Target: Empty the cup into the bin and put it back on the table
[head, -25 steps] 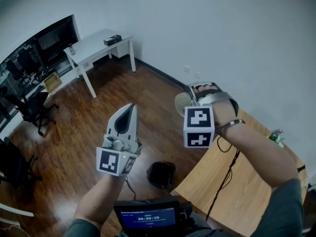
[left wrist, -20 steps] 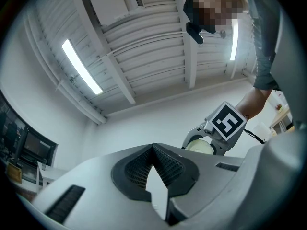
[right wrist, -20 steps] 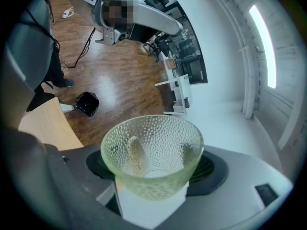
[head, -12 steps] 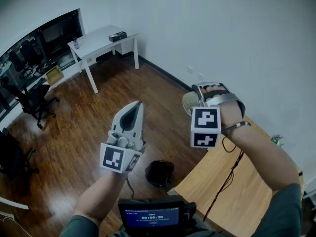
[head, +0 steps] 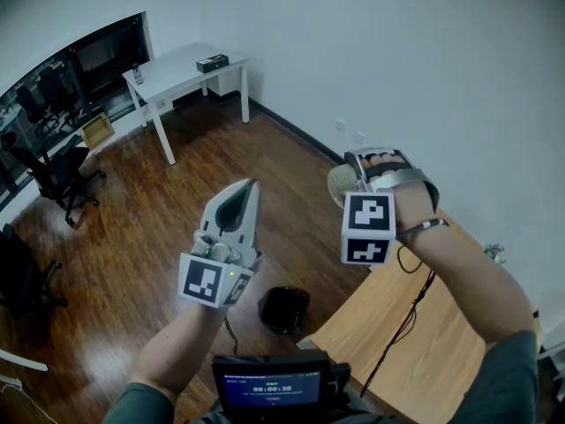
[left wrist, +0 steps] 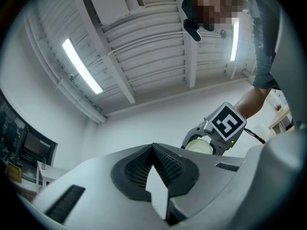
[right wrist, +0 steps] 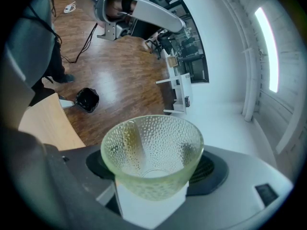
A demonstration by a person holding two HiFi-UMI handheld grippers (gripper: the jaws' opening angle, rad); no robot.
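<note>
Cup (right wrist: 152,150) clamped in right tongs (right wrist: 151,174), mostly hidden in head view; left tongs (left wrist: 154,152) pressed together.

Even, cool light from ceiling strips (left wrist: 81,66) — soft shadows, fisheye-dark corners in both gripper views.

- The cup (right wrist: 152,152) sits between the jaws of my right gripper (head: 360,173), which I hold above the far end of the wooden table (head: 424,352).
- My left gripper (head: 249,188) is to its left, over the floor, with its jaws together and nothing between them.
- The bin (head: 284,309) stands on the floor just beside the table's left edge, below and between the two grippers.
- A white desk (head: 177,71) stands well behind by the far wall, with a box (head: 212,63) on it.
- An office chair (head: 55,179) stands left of that desk.
</note>
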